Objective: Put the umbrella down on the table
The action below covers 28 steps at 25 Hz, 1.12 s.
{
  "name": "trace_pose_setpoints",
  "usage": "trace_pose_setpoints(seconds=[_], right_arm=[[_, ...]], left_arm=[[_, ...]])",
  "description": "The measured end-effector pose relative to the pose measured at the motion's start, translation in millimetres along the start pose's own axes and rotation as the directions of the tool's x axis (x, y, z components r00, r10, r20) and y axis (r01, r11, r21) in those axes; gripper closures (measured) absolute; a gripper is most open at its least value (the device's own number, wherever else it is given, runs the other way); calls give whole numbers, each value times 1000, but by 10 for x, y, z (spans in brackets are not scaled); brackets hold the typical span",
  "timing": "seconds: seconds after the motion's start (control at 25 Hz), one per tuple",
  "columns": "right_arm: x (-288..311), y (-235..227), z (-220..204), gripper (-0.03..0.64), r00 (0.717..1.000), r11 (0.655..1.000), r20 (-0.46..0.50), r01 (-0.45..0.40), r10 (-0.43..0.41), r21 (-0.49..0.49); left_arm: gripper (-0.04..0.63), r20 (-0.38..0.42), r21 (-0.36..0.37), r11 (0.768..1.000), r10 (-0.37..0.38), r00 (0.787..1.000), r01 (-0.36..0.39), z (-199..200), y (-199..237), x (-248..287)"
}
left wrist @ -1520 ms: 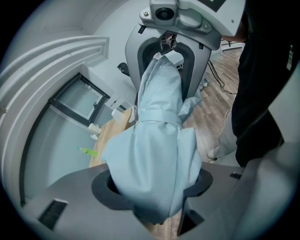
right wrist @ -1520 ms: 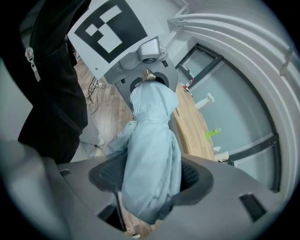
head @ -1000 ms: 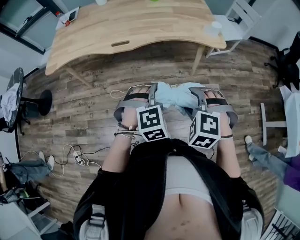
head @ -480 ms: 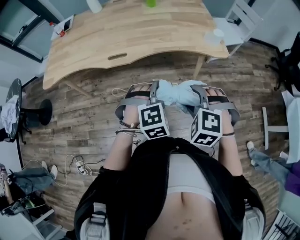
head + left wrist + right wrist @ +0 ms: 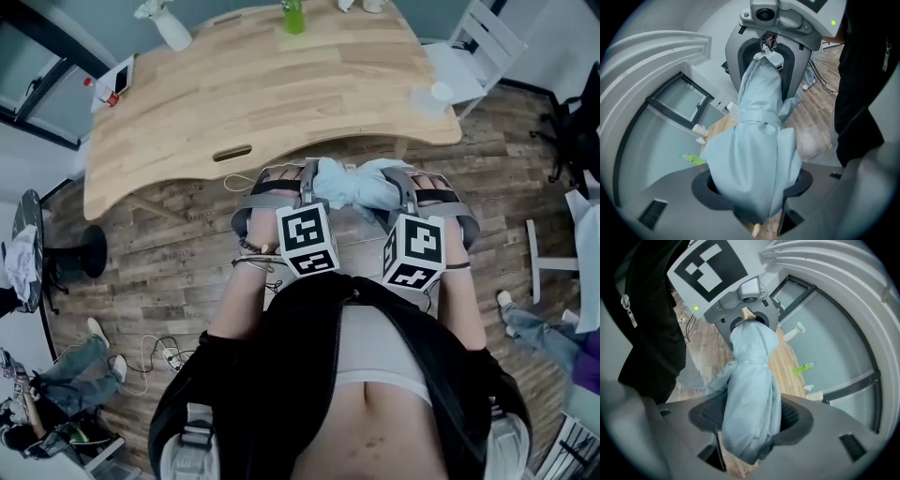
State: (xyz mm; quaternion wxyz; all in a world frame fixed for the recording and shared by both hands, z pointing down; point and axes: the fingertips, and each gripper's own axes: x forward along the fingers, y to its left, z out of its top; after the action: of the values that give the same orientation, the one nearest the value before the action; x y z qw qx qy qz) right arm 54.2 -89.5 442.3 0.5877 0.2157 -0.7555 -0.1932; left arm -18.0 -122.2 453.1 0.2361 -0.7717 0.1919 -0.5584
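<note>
The left tongs (image 5: 754, 190) and the right tongs (image 5: 751, 420) are each pinching one end of a folded pale blue umbrella (image 5: 354, 183), their jaws pressing into its bunched fabric. The person is holding it crosswise in front of the body, above the wooden floor (image 5: 169, 253) and just short of the near edge of the light wooden desk (image 5: 234, 94). A green bottle (image 5: 293, 16) is standing at the desk's far edge.

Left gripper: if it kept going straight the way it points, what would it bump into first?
Apart from the umbrella clamped in its jaws, the left gripper looks straight at the right gripper holding the other end, so probably that.
</note>
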Motion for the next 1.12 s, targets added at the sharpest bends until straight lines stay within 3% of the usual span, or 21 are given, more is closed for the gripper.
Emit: trace_pose_setpoints(seconds=[0.6,1.12], right_arm=[[667,-1155,106,313,1000,999,-27,13,-12,39],[864,-1642,-46,313,1000,1000,-18,-7,7,29]], left_arm=[[333,29,38,999,-12,1000,11,-282,1182,636],[333,22,23,1000,-6,1000,6,-201,1631,906]])
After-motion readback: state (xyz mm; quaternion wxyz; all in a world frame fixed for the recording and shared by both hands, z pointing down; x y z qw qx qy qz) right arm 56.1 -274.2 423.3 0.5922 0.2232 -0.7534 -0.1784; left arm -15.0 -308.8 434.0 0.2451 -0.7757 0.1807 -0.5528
